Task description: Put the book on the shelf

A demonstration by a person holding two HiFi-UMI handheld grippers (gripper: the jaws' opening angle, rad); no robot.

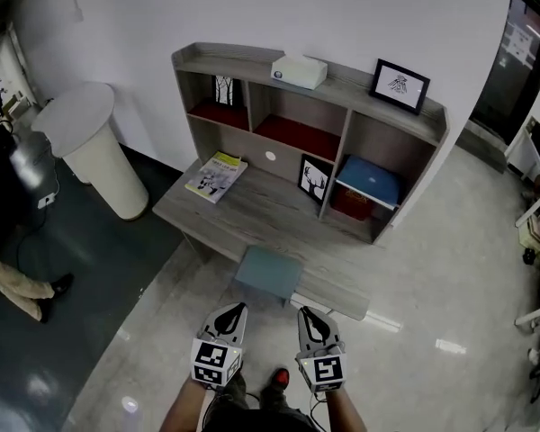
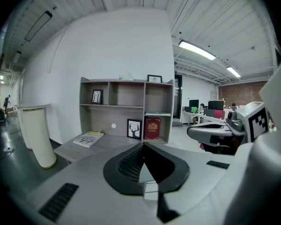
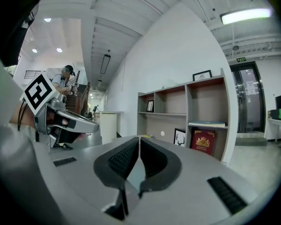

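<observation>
The book (image 1: 216, 175), a thin yellow-and-white one, lies flat on the left part of the grey desk (image 1: 252, 214), below the shelf unit (image 1: 342, 93). In the left gripper view the book (image 2: 89, 138) shows left of the shelf unit (image 2: 126, 81). Both grippers hover side by side in front of the desk, well short of the book. My left gripper (image 1: 231, 311) is shut with nothing between its jaws. My right gripper (image 1: 310, 318) is also shut and empty. Both point toward the desk.
A teal stool (image 1: 268, 273) stands at the desk's front edge, just ahead of the grippers. A white round stand (image 1: 90, 147) is left of the desk. The shelf unit holds a deer picture (image 1: 315, 178), a blue book (image 1: 371, 180) and a white box (image 1: 299, 70). A person's legs (image 1: 18, 282) are at far left.
</observation>
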